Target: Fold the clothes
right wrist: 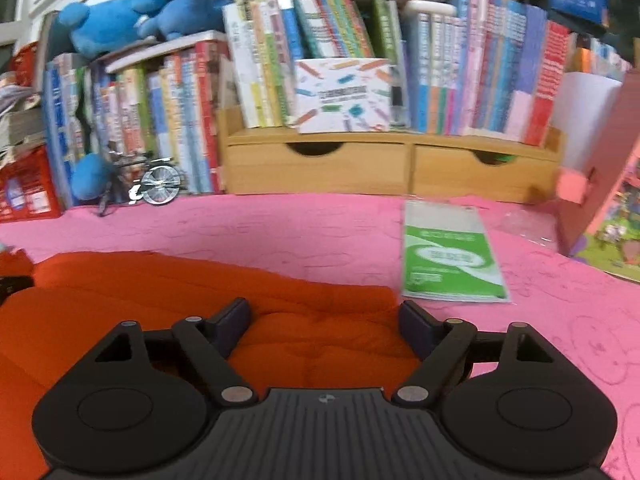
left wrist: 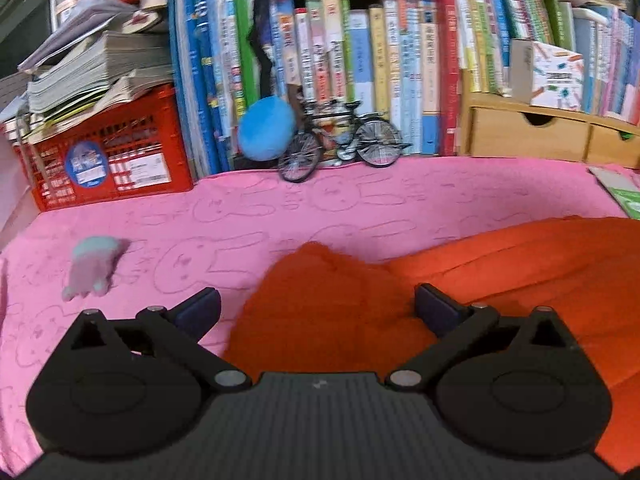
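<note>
While both claws hover spread over one orange garment [left wrist: 480, 280] on the pink bunny-print cloth [left wrist: 360, 200], left gripper [left wrist: 318, 306] and right gripper [right wrist: 324, 318] hold nothing. One toy bicycle [left wrist: 340, 144], two wooden drawers [right wrist: 392, 168]. Left view only: grey plush [left wrist: 94, 266], red crate [left wrist: 112, 152]. Right view only: green packet [right wrist: 450, 256].

Pink bunny-print cloth [left wrist: 360, 200] covers the table. On it: orange garment [left wrist: 500, 280] at near edge, small grey-blue toy [left wrist: 90, 266] left, red crate [left wrist: 108, 160], model bicycle [left wrist: 340, 144] and wooden drawer unit [right wrist: 392, 168] along back edge, green packet [right wrist: 450, 256] right.
</note>
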`<state>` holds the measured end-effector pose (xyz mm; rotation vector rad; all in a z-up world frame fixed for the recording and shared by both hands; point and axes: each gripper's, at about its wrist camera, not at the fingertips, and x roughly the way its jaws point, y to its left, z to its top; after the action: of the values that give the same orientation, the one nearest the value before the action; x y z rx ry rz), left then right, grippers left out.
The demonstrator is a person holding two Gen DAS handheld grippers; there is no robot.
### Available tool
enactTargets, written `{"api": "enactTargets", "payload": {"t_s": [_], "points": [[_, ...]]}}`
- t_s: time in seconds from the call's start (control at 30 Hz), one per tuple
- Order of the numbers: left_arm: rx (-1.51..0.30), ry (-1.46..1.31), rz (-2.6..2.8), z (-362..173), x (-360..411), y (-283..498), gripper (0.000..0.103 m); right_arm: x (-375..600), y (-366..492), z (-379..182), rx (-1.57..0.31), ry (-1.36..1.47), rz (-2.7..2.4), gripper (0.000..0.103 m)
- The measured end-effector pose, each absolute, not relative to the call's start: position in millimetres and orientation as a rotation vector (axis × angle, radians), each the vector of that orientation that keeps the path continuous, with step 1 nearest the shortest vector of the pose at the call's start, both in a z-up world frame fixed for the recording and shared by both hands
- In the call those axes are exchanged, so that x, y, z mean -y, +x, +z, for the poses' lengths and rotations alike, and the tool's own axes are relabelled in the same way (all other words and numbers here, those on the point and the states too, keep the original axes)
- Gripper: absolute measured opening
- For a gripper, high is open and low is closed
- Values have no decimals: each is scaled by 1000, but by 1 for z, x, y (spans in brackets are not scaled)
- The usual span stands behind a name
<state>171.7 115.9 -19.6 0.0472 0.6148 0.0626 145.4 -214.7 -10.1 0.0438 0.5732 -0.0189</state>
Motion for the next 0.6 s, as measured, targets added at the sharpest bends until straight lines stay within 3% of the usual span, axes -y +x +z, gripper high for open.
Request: {"api": "enactTargets", "payload": {"t_s": [0.1, 0.33, 0.43, 0.57, 0.6], "points": [[-623, 13, 88, -22, -132, 172, 103, 235, 150, -12, -604, 112, -123, 91], [-562, -183, 150, -2, -174, 144, 100, 258, 102, 13, -526, 223, -179, 89], [-508, -198, 51, 21, -164, 117, 100, 230, 33, 35, -365, 246, 63, 103], [-474, -174, -93, 40, -138, 82, 99, 178, -37, 32, -247, 203, 251, 99], [-486, -180, -134, 40, -133, 75, 97, 168, -43, 27, -268, 201, 260, 89]]}}
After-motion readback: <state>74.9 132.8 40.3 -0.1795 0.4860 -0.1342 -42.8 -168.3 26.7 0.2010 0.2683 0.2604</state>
